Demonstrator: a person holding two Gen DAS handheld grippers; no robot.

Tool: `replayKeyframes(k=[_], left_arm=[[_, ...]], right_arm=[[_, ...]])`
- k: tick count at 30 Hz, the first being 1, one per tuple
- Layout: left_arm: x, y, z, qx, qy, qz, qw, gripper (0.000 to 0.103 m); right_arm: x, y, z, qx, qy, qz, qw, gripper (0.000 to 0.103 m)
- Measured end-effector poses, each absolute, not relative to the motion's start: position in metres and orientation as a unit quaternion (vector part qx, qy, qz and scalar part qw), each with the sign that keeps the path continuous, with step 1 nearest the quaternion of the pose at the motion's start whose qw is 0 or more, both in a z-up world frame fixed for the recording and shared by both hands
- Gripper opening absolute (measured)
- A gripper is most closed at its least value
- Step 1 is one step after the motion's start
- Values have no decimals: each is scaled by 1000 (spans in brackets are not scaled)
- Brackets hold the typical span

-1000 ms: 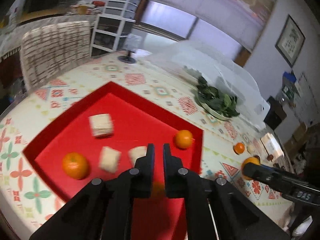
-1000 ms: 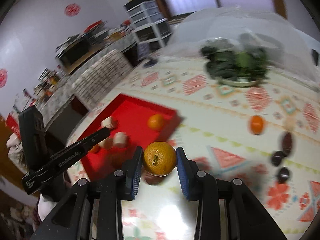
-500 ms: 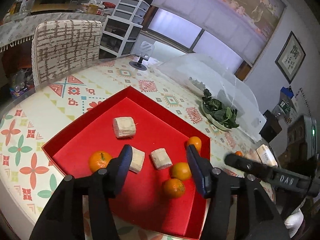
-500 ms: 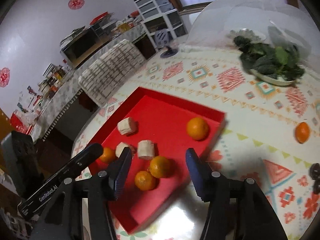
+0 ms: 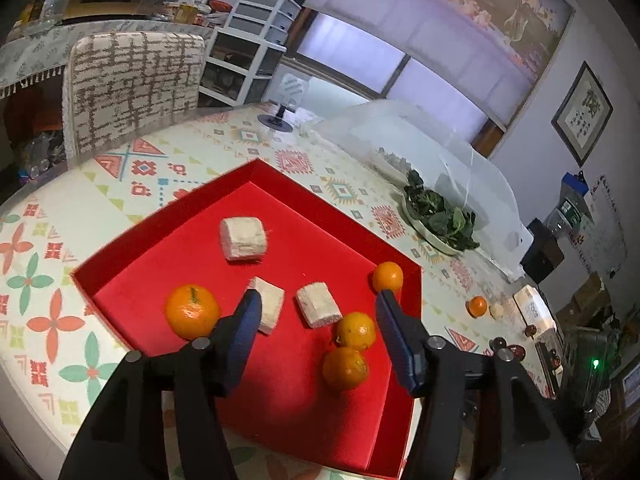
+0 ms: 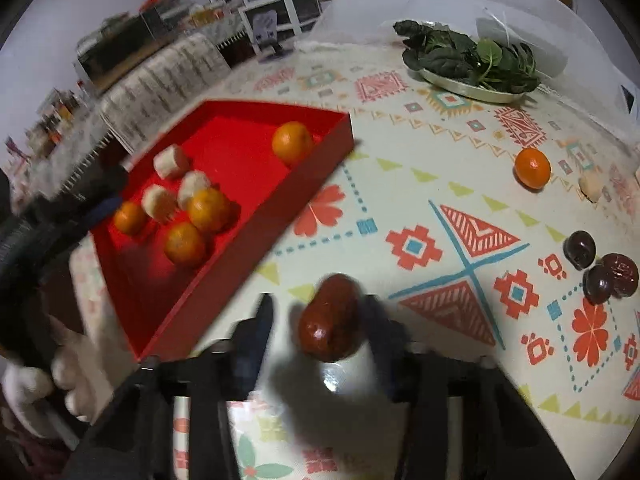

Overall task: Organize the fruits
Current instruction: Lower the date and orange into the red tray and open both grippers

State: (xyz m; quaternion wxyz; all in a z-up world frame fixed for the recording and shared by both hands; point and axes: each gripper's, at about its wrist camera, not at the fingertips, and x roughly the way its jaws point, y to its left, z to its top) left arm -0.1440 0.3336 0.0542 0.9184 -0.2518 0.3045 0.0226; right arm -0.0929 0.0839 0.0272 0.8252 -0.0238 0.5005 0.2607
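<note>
A red tray (image 5: 132,252) on the patterned table holds several oranges, such as one at its left (image 5: 192,311), and three pale banana chunks, such as the far one (image 5: 243,237). My left gripper (image 5: 316,312) is open and empty above the tray's near side. In the right wrist view the tray (image 6: 304,184) lies to the left. My right gripper (image 6: 320,312) is open over the table, with a reddish-brown date (image 6: 330,318) lying between its fingers. One orange (image 6: 532,168) and a pale chunk (image 6: 592,186) lie loose at the right.
A plate of green leaves (image 6: 472,62) stands at the back beside a clear food cover (image 5: 420,140). Three dark dates (image 6: 600,270) lie at the right edge. A chair (image 5: 132,84) stands behind the table. The left gripper (image 6: 56,220) and a gloved hand show at the left.
Both grippers opened and let go of their oranges, which now lie in the tray. My right gripper has moved right, off the tray, to around a date on the table.
</note>
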Motion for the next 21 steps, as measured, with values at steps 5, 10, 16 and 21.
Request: replayKeyframes(k=[5, 10, 16, 21], left_arm=[[-150, 346, 57, -263, 289, 37, 920, 61], [-155, 365, 58, -279, 277, 60, 917, 61], [-162, 384, 56, -298, 273, 76, 911, 62], [-163, 381, 59, -295, 268, 74, 914, 65]], right_arm=[[-95, 72, 35, -11, 493, 254, 832, 34], [-92, 80, 73, 23, 450, 306, 838, 34], [-70, 145, 82, -11, 443, 339, 830, 34], [-54, 168, 74, -6, 442, 339, 831, 45]])
